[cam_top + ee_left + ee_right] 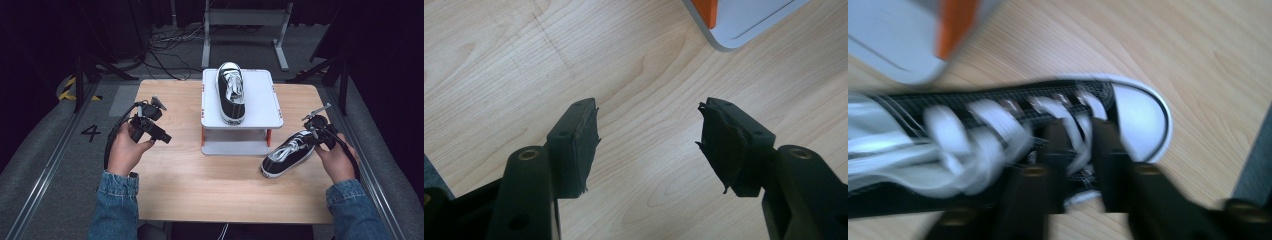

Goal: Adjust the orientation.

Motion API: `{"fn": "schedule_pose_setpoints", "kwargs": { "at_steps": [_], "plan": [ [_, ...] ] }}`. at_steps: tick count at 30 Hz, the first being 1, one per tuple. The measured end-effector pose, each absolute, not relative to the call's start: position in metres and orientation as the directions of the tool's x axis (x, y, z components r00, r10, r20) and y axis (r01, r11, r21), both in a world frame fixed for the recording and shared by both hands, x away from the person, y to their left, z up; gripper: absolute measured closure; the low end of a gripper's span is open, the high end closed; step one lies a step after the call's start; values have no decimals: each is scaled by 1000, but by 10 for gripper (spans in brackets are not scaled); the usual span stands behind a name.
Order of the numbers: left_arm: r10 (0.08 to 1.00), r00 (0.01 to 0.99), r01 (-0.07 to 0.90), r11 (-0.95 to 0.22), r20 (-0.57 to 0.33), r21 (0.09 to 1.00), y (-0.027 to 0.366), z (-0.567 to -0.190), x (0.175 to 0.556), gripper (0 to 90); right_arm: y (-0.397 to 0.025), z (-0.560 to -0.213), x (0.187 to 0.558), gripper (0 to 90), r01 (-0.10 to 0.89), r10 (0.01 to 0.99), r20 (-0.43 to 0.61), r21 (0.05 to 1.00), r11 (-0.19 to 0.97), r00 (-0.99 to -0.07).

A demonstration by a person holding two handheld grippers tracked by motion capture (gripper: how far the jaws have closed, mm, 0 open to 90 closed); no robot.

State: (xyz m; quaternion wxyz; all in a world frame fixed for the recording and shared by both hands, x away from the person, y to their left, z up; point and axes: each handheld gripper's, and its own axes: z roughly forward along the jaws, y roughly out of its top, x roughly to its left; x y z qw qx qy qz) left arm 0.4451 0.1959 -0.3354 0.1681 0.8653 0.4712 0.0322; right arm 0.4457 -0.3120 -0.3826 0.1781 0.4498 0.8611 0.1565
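I have the pale wooden table (pixel 200 190) under both grippers, and ahead of them the white two-tier stand with orange legs (pixel 260 112). One black canvas sneaker with white laces (pixel 231 92) already sits on its top shelf, toe pointing away from me. So I judge the job half done: the second shoe has yet to go up beside the first. That matching black low-top sneaker (pixel 287 154) is clamped in my right gripper (pixel 316 134), jaws narrowed across the laced upper near the toe cap, with the shoe tilted just off the stand's near corner. My left gripper (pixel 649 135) hangs wide, nothing between its pads, bare wood ahead of it.
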Motion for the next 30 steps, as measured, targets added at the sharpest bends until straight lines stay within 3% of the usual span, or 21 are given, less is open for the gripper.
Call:
{"fn": "schedule_pose_setpoints", "kwargs": {
  "at_steps": [4,7,10,12,14,16,18,20,25,26,28,30],
  "plan": [
    [834,540,815,-483,-115,319,196,-337,445,402,-305,-358,412,656,677,802,-5,533,507,-597],
    [827,553,805,-499,-102,321,193,-335,445,403,-289,-351,393,649,634,719,89,555,538,-689],
    [824,556,803,-501,-107,323,188,-334,444,402,-255,-358,381,563,542,592,91,529,653,-801],
    [816,569,794,-515,-98,322,187,-334,445,402,-240,-366,382,554,496,540,74,514,700,-839],
    [816,571,793,-519,-94,319,188,-334,445,402,-232,-376,389,641,551,580,88,454,700,-810],
    [819,566,796,-514,-95,319,190,-335,446,402,-231,-384,397,741,641,631,173,389,661,-756],
    [823,558,803,-503,-107,318,191,-336,447,402,-233,-385,397,829,648,635,176,374,664,-752],
    [823,558,804,-503,-108,318,191,-336,447,402,-237,-379,393,850,642,626,173,346,684,-760],
    [815,570,794,-516,-99,322,188,-334,447,403,-264,-360,374,834,645,636,135,274,713,-760],
    [814,570,796,-514,-109,321,186,-334,448,403,-284,-359,364,809,678,657,167,183,712,-735],
    [813,573,794,-520,-103,315,183,-335,449,402,-299,-364,362,755,704,681,177,140,697,-710],
    [812,573,795,-519,-108,314,181,-336,449,402,-306,-364,364,719,722,695,198,179,668,-692]
  ]
}}
